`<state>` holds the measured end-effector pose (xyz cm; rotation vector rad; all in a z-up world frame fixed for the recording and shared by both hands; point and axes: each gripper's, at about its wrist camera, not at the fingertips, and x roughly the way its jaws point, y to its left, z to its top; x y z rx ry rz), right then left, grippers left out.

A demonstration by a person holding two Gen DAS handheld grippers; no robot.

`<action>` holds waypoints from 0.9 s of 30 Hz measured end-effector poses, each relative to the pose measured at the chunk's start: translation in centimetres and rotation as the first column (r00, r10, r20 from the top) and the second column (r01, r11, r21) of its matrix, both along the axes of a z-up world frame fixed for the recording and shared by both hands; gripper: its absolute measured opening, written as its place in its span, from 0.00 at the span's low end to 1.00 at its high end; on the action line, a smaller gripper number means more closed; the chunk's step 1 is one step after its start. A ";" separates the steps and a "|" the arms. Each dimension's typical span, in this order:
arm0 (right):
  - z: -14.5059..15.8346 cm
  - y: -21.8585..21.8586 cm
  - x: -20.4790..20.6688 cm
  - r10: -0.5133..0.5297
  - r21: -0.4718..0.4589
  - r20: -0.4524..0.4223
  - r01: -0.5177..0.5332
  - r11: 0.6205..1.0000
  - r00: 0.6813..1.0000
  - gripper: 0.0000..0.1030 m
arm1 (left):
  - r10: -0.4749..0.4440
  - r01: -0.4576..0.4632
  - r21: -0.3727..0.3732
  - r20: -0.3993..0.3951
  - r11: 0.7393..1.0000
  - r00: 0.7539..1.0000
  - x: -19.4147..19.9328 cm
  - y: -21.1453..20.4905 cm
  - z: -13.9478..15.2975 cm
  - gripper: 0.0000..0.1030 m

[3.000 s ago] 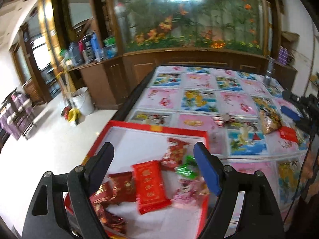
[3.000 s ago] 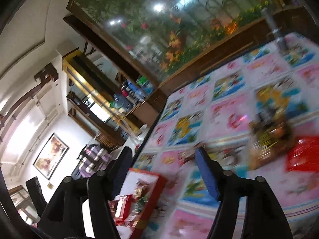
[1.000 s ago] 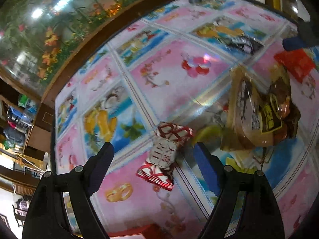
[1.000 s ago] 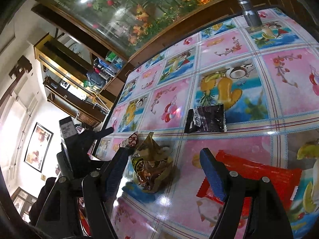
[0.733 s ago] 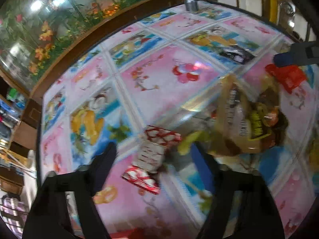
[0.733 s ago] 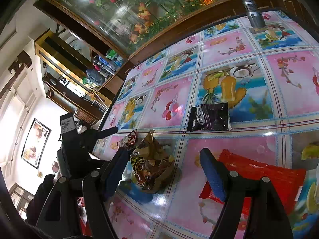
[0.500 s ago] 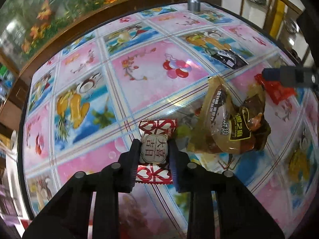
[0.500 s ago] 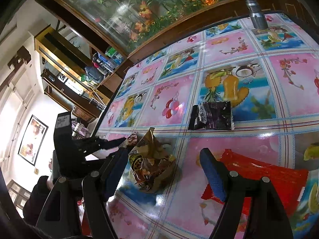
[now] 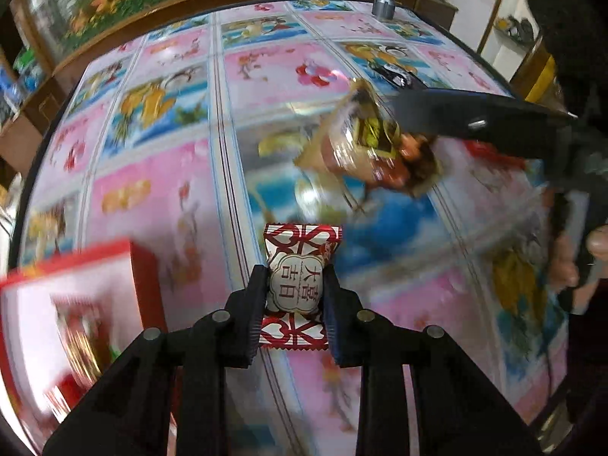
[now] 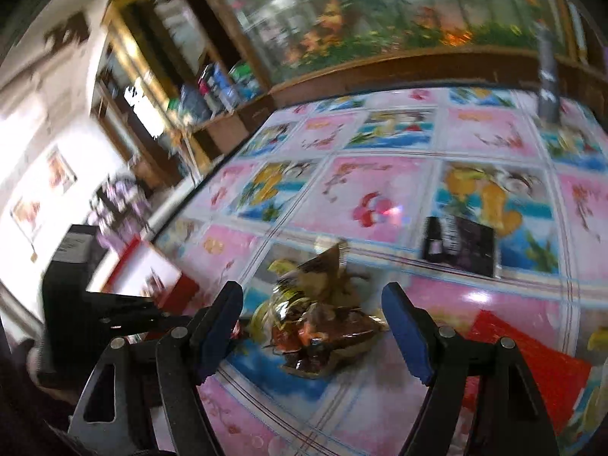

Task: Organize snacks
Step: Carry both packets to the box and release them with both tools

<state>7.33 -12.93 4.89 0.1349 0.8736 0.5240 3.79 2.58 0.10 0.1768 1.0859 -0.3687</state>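
My left gripper [image 9: 292, 296] is shut on a red-and-white candy packet [image 9: 298, 285] and holds it above the table. The red tray [image 9: 142, 277] with several snacks lies at lower left; it also shows in the right wrist view [image 10: 178, 285]. A brown-and-gold snack bag [image 9: 372, 148] lies further out. My right gripper [image 10: 311, 326] is open, its fingers either side of that snack bag [image 10: 319, 319], just above it. The right gripper's arm crosses the left wrist view [image 9: 475, 121].
The table wears a pink-and-blue picture cloth [image 10: 380, 197]. A black packet [image 10: 459, 245] and a red packet [image 10: 532, 353] lie to the right. A metal cylinder [image 10: 547, 87] stands at the far edge. A wooden cabinet with an aquarium [image 10: 380, 19] is behind.
My left gripper closed on the candy packet, lifted it and swung toward the red tray. My right gripper moved in over the brown snack bag, still open.
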 end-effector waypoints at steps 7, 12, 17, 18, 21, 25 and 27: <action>-2.0 4.5 0.2 0.028 -0.226 0.036 -0.019 0.974 0.999 0.76 | 0.079 -0.079 -0.086 -0.003 0.993 0.997 -2.8 2.0 0.0 0.24; -3.5 5.7 0.4 -0.002 -0.375 0.035 0.015 0.927 0.999 0.66 | 0.126 -0.126 -0.146 -0.009 0.981 0.992 -3.8 2.8 -0.2 0.24; -3.2 2.9 1.0 -0.084 -0.291 -0.017 0.075 0.954 0.996 0.45 | 0.148 -0.145 -0.160 0.005 0.976 0.989 -4.9 2.9 -0.2 0.24; -3.1 2.4 1.1 -0.098 -0.260 -0.034 0.086 0.962 0.995 0.44 | 0.152 -0.149 -0.166 0.006 0.975 0.988 -5.2 3.0 -0.2 0.24; -2.7 0.9 1.0 -0.115 -0.155 -0.086 0.101 0.983 0.990 0.42 | 0.158 -0.154 -0.180 0.010 0.972 0.987 -6.0 3.1 -0.2 0.24; -2.3 -0.7 0.8 -0.098 0.052 -0.167 0.108 0.993 0.981 0.42 | 0.164 -0.156 -0.197 0.020 0.968 0.986 -7.1 3.4 0.1 0.24; -2.2 -1.0 0.5 -0.056 0.172 -0.191 0.090 0.981 0.980 0.42 | 0.165 -0.154 -0.208 0.035 0.966 0.986 -7.8 3.7 0.6 0.24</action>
